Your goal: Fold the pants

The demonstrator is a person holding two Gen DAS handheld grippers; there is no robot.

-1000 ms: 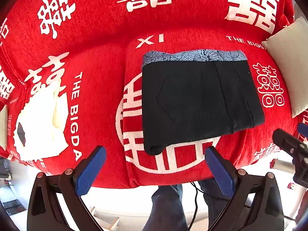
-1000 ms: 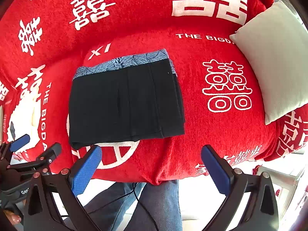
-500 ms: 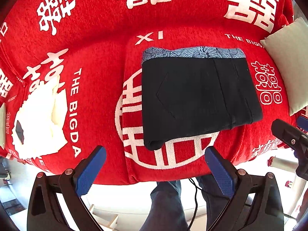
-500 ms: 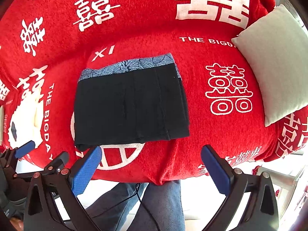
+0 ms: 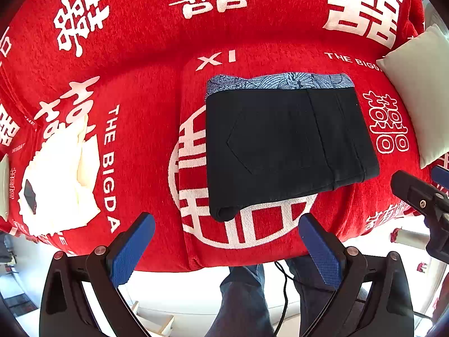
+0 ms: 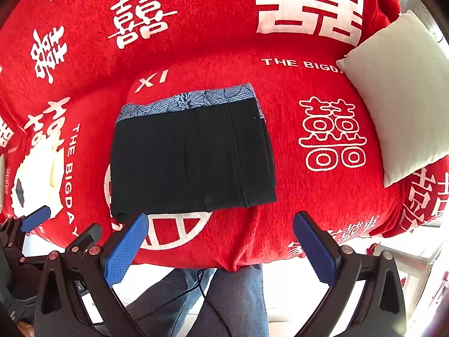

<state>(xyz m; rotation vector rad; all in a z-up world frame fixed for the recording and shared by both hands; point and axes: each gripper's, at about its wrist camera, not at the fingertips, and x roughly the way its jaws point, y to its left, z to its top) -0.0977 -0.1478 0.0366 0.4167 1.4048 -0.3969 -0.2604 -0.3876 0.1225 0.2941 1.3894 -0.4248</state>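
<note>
Black pants (image 5: 283, 146), folded flat rectangle

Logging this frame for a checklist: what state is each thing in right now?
Black pants with blue patterned waistband: folded into a flat rectangle on the red blanket, untouched.
Left tool: open, empty, short of the pants.
Right tool: open, empty.
Pale square cushion: leaning at the right, apart from the pants.

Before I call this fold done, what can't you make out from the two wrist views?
- Pants: the layers beneath are hidden by the top layer, both views.
- White cloth pile: its dark patch is too small to identify, left wrist view.
- Right claw: only partly inside the left wrist view's right edge.
- Cushion: its far side is cut off by the frame edge, right wrist view.
</note>
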